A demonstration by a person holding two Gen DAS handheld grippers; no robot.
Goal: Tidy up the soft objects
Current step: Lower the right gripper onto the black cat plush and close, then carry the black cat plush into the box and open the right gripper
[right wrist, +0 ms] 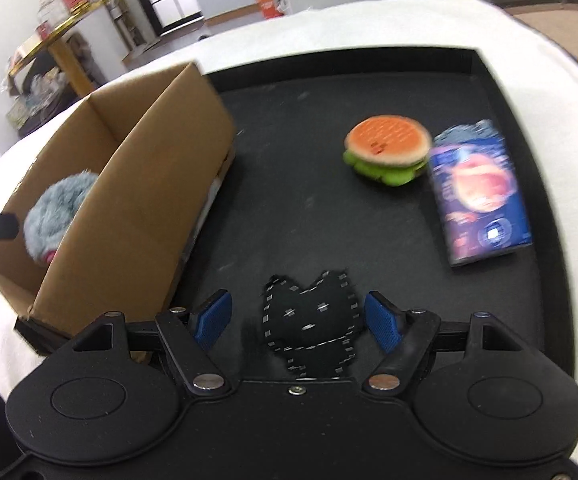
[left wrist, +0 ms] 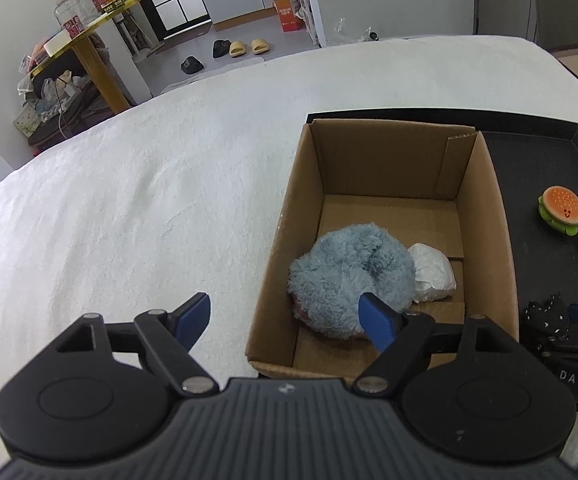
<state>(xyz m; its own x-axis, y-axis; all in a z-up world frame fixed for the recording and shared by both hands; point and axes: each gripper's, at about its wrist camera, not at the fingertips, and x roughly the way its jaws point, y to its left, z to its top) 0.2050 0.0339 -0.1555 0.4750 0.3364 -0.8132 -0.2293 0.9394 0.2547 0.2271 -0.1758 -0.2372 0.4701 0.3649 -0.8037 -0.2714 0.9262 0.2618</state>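
A cardboard box stands on a black tray with a fluffy blue plush and a white crumpled bundle inside. My left gripper is open and straddles the box's left wall, one finger over the plush, nothing held. In the right wrist view a black stitched cat plush lies on the tray between the wide-apart fingers of my open right gripper; the pads stand clear of it. A burger plush and a purple packet lie farther back on the right.
The tray rests on a white blanket-covered bed. A small grey-blue fuzzy thing peeks out behind the packet. Beyond the bed stand a cluttered gold-edged side table and slippers on the floor.
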